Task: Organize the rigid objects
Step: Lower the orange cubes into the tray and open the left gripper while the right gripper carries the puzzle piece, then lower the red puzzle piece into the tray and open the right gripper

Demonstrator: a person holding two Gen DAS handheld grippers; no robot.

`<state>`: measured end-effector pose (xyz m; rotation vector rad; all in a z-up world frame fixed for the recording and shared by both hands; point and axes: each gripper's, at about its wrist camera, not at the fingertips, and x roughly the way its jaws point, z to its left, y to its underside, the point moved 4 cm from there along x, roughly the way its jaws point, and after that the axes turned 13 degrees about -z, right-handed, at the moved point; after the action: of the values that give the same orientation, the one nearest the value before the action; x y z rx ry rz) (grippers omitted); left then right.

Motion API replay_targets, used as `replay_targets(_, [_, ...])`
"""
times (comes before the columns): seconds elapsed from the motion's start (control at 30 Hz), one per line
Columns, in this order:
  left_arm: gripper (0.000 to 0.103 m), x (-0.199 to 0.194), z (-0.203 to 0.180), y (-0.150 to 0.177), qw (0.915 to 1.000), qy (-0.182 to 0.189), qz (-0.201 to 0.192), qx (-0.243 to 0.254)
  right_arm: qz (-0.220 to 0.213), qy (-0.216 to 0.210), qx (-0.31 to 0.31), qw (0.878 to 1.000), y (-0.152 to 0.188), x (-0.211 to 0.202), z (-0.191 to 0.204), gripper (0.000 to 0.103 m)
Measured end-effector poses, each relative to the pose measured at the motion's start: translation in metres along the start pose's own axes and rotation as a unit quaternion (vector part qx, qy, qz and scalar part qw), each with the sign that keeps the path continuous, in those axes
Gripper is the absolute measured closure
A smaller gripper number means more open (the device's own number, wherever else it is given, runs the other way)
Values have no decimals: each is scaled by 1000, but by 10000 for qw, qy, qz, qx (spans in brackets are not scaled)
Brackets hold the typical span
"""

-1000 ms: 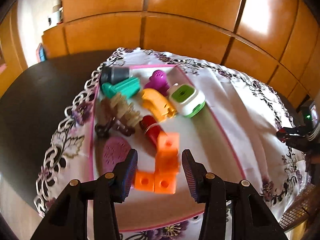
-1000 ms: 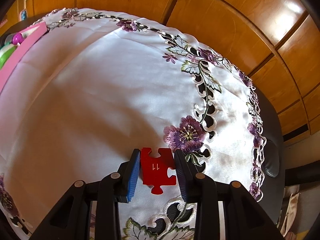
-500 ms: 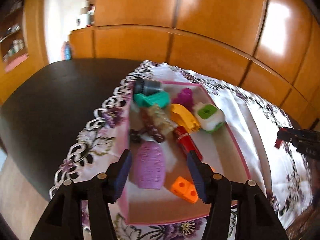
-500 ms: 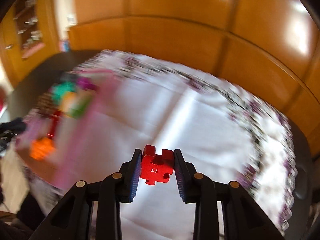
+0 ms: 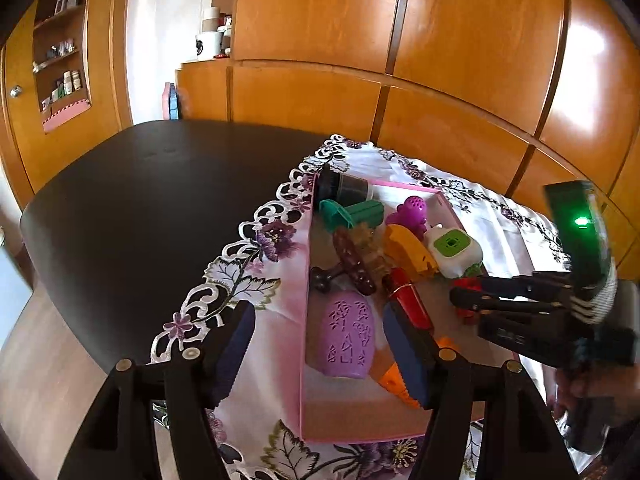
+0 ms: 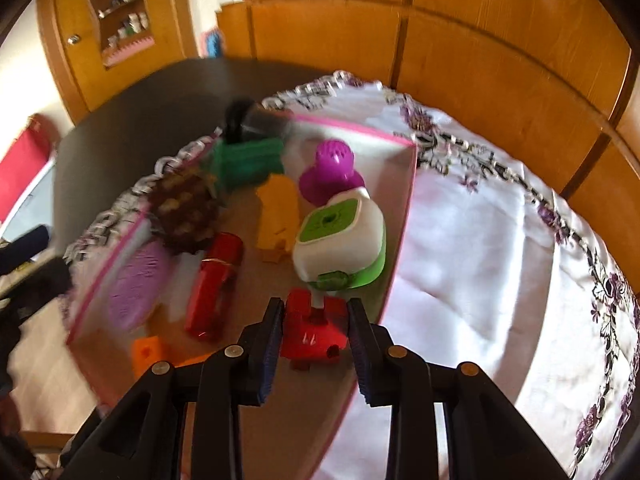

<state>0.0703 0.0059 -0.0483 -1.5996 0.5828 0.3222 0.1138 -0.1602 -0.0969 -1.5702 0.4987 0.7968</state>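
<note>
The red puzzle piece [image 6: 313, 336] bears a blurred number, seemingly "11".

left gripper [image 5: 316, 348]: jaws spread wide, nothing between | right gripper [image 6: 316, 338]: jaws clamped on load

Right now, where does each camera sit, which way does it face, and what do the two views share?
Left wrist: sits on the left gripper, open and empty, looking across the pink tray's left wall toward the dark table; the right gripper enters from the right.
Right wrist: sits on the right gripper, shut on the red puzzle piece, looking down into the tray from its near right side.
Shared: the tray, the white-and-green gadget, the red cylinder and the purple ridged piece.
</note>
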Motion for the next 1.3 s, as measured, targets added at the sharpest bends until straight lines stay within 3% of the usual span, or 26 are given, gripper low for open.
replay_targets(0.27, [35, 1, 2, 3, 10000, -68, 50, -7, 13, 144, -168, 9998, 5, 12, 8, 71])
replay_targets(0.6, [30, -6, 2, 1, 9999, -164, 5, -11, -62, 84, 129, 9999, 3, -1, 9, 67])
replay_targets(0.8, [18, -14, -1, -3, 9994, -280, -178, 90, -505, 196, 318, 9980, 1, -31, 11, 62])
replay_targets(0.97, [9, -24, -5, -7, 9983, -426, -398, 93, -992, 624, 505, 9918, 8, -62, 9, 61])
replay_targets(1.03, [0, -27, -7, -7, 9979, -470, -437, 57, -1204, 805, 607, 9876, 13, -73, 7, 60])
replay_targets(1.3, [0, -33, -15, -2, 9974, -604, -381, 0, -1319, 1127, 677, 9825, 26, -82, 1, 60])
